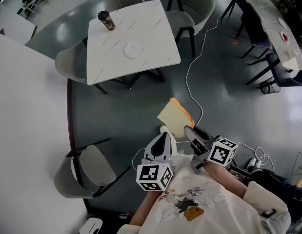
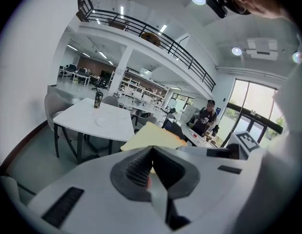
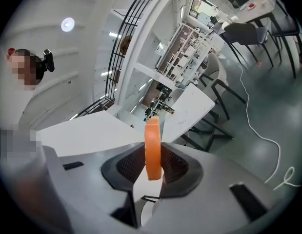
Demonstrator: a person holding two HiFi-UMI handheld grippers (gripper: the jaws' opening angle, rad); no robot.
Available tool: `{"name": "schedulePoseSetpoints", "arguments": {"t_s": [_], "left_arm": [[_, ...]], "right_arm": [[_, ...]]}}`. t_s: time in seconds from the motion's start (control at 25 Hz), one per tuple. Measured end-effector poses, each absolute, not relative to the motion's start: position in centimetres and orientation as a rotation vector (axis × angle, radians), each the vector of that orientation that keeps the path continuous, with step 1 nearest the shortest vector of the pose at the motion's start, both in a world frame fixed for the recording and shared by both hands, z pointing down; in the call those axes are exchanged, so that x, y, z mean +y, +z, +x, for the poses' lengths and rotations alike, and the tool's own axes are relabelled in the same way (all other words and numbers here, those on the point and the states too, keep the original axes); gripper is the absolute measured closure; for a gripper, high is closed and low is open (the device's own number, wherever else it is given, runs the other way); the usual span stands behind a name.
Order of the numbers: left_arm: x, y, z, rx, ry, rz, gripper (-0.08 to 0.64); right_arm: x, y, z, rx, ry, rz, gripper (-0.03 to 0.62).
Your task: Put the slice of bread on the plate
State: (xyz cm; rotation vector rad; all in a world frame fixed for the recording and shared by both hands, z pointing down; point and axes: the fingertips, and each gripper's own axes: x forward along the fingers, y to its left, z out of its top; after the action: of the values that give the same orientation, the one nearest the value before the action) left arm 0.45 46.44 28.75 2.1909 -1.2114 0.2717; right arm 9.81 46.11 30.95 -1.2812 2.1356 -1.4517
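The right gripper (image 1: 189,129) clamps the slice of bread (image 1: 174,117) by its edge, beside the closed, empty left gripper (image 1: 164,130). The plate (image 1: 133,49) sits bare on the table (image 1: 151,28), well ahead of both; carrying and placing apparently remain.

table (image 1: 151,21): white marbled top
plate (image 1: 133,49): white, near the table's middle
tumbler (image 1: 106,20): dark, upright, by a corner
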Motion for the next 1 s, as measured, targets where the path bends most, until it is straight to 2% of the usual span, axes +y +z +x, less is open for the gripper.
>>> {"name": "schedulePoseSetpoints", "arguments": {"t_s": [0.36, 1.0], "left_arm": [[38.8, 29.6, -6.4, -1.226, 0.240, 2.164, 0.551], [32.2, 30.5, -6.8, -1.193, 0.272, 2.150, 0.551]], "right_arm": [[37.9, 31.4, 4.8, 2.113, -1.447, -1.333, 0.502], [30.5, 32.1, 5.5, 2.072, -1.443, -1.384, 0.502]]}}
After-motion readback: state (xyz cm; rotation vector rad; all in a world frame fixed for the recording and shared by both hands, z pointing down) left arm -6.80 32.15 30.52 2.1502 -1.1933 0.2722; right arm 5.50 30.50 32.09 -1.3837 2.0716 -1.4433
